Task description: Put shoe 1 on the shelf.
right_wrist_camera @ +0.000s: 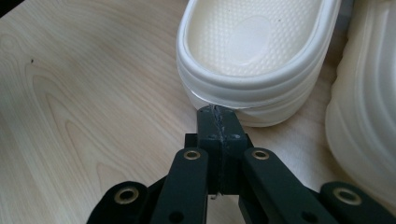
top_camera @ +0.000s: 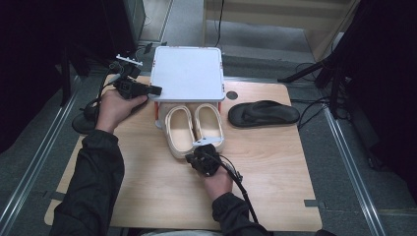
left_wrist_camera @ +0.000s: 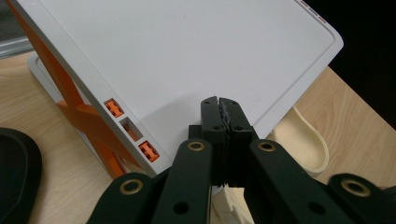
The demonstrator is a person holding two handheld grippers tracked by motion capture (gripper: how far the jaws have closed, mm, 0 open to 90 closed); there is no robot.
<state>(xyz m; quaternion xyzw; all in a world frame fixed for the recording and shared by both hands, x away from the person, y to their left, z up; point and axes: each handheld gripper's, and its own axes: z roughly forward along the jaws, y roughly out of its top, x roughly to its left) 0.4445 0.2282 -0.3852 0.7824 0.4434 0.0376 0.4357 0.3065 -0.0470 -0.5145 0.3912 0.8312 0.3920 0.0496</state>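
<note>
Going left to right across the wooden table [top_camera: 147,187], we start with our left gripper [top_camera: 155,90], held at the far left beside a white two-tier rack [top_camera: 188,73] with orange braces. Its jaws are clenched together with nothing between them, and in the left gripper view the tips [left_wrist_camera: 222,109] hover just over the rack's flat top shelf [left_wrist_camera: 196,56], near its edge.

Next comes the pair of cream slippers [top_camera: 194,129], side by side with their toes tucked under the rack and their heels pointing back toward us. Their long axis runs straight away from us, front to back.

Our right gripper [top_camera: 189,158] sits at the near end of the pair, close to the heels. Its jaws are also clenched and empty. In the right gripper view, the tips [right_wrist_camera: 217,112] meet the rounded heel wall of one slipper [right_wrist_camera: 257,70], low down where the sole meets the table; we cannot tell if they press on it. The slipper lies straight ahead of these tips, so we judge the right hand the nearer one for any push or nudge along its length.

Farther right, a black flip-flop [top_camera: 263,113] lies crosswise, well apart from the pair. Bare table stretches in front of and to the right of our right hand, giving open room; the rack blocks the far side.
</note>
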